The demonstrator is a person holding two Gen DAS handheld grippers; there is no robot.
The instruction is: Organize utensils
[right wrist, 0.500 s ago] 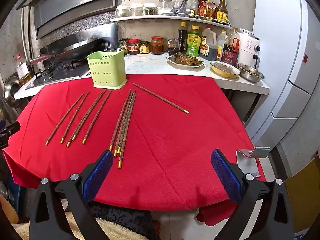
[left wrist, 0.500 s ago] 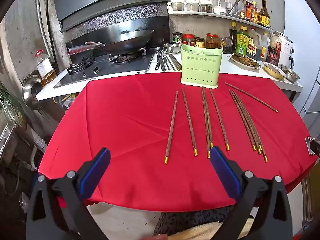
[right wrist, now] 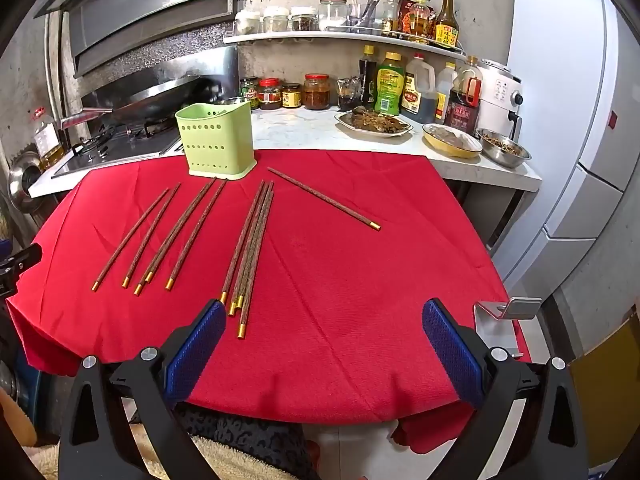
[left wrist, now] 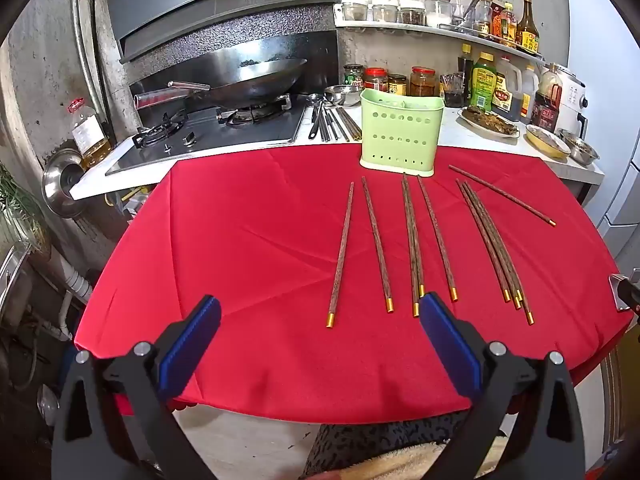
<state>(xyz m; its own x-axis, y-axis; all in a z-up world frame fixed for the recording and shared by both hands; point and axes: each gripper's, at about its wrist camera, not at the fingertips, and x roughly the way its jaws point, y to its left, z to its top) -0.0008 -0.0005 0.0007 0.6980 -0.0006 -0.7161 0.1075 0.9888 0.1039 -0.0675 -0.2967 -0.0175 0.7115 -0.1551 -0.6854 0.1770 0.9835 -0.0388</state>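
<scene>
Both hand-held grippers, left [left wrist: 320, 322] and right [right wrist: 324, 326], gape wide (nothing held) above scattered chopsticks [left wrist: 412, 244]

Counted on the red cloth [right wrist: 360, 280]: ten chopsticks [right wrist: 256, 240], gold-tipped. One green perforated holder [right wrist: 218, 142] stood at the cloth's far edge.

Black angular plastic on left gripper [left wrist: 320, 320] and right gripper [right wrist: 324, 322]. Blue textured pads [left wrist: 190, 350]. Silver round screws at pivots.
</scene>
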